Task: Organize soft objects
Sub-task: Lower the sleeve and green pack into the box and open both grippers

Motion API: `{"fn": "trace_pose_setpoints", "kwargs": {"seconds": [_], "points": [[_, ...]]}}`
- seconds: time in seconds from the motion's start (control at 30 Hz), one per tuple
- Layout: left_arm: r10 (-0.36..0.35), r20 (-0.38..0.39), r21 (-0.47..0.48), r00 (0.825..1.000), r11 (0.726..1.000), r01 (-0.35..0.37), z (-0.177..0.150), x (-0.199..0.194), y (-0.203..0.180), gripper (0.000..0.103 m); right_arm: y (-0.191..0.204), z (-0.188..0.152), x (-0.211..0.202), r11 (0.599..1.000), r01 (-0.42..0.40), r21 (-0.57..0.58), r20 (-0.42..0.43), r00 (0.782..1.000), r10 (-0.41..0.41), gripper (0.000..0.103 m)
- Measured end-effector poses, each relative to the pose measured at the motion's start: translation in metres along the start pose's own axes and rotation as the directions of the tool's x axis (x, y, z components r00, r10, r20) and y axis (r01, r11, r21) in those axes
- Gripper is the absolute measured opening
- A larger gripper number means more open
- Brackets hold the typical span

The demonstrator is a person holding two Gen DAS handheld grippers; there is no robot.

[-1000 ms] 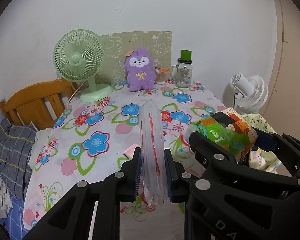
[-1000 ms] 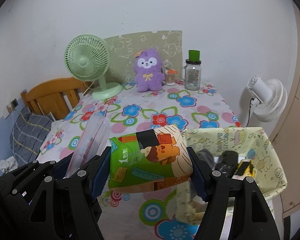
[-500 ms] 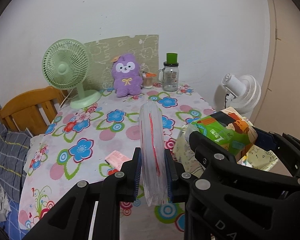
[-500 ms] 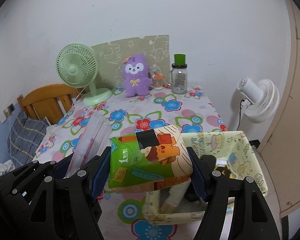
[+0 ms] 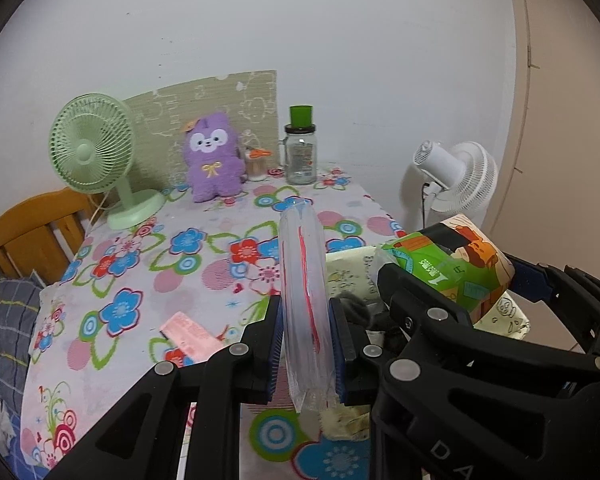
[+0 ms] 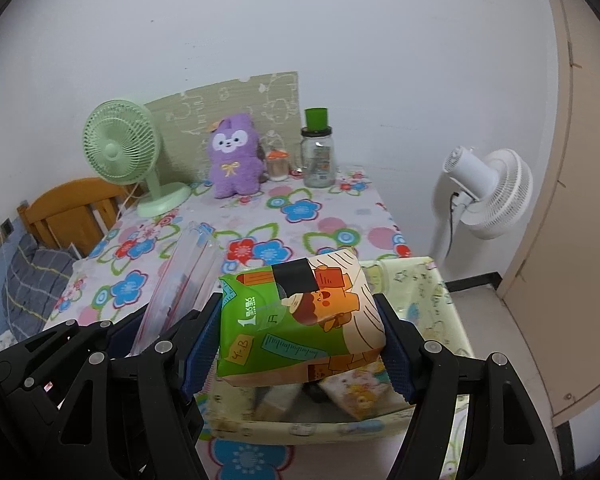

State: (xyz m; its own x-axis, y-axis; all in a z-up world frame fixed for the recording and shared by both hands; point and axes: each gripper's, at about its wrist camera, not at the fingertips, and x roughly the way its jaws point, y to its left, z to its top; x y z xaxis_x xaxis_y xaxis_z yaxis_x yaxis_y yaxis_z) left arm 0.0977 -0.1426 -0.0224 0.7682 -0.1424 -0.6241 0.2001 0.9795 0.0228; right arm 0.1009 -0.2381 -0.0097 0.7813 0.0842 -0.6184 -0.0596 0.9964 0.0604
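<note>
Change: against the view a second back, we see both grippers have travelled toward the right end of the table; the yellow fabric bin [image 6: 440,312], then only at the picture's right edge, now lies right under the tissue pack, and the purple plush sits smaller and further off.
Left gripper [image 5: 306,344]: we hold it pressed together on a clear plastic pouch [image 5: 304,280], thin, glossy and flat, standing on edge, with a red strip running along it.
Right gripper [image 6: 300,340]: we find it clamped on a soft tissue pack [image 6: 300,320], a puffy plastic-wrapped block printed green, orange and cream; its blue ribbed pads press both ends.
Task things: the pack hangs over the open bin; the pouch is just left of it, over the table.
Bin: limp printed cloth walls, pale yellow, with dark and light items inside that we cannot make out.
Table [image 5: 140,264]: smooth flowered cloth; a small pink packet [image 5: 190,336] lies flat on it.
Back edge: fuzzy purple plush [image 6: 234,158], green desk fan [image 6: 120,152] with round grille, glass jar [image 6: 319,160] with green lid.
</note>
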Motion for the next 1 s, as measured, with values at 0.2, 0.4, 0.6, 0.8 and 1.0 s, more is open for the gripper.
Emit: {"fn": "trace_pose_setpoints", "kwargs": {"seconds": [0.2,0.4,0.6,0.8,1.0], "points": [[-0.027,-0.004,0.013,1.0,1.0,0.027,0.003,0.009,-0.016,0.02,-0.018,0.0,0.003,1.0,0.024,0.015,-0.005,1.0,-0.024,0.074],[-0.054,-0.016,0.023,0.998,0.998,0.054,0.005,0.021,-0.03,0.02,-0.035,-0.001,0.01,0.999,0.044,0.031,-0.013,0.999,-0.043,0.074],[-0.088,-0.045,0.024,0.995,0.996,0.089,0.007,0.039,-0.042,0.022,-0.052,-0.002,0.023,0.997,0.063,0.049,-0.036,0.997,-0.061,0.074],[-0.105,-0.071,0.028,0.992,0.994,0.107,0.009,0.056,-0.048,0.038,-0.064,-0.003,0.037,0.995,0.073,0.066,-0.06,0.996,-0.069,0.074],[-0.085,-0.088,0.035,0.993,0.995,0.088,0.01,0.063,-0.047,0.068,-0.067,-0.003,0.046,0.995,0.059,0.078,-0.073,0.996,-0.053,0.075]]}}
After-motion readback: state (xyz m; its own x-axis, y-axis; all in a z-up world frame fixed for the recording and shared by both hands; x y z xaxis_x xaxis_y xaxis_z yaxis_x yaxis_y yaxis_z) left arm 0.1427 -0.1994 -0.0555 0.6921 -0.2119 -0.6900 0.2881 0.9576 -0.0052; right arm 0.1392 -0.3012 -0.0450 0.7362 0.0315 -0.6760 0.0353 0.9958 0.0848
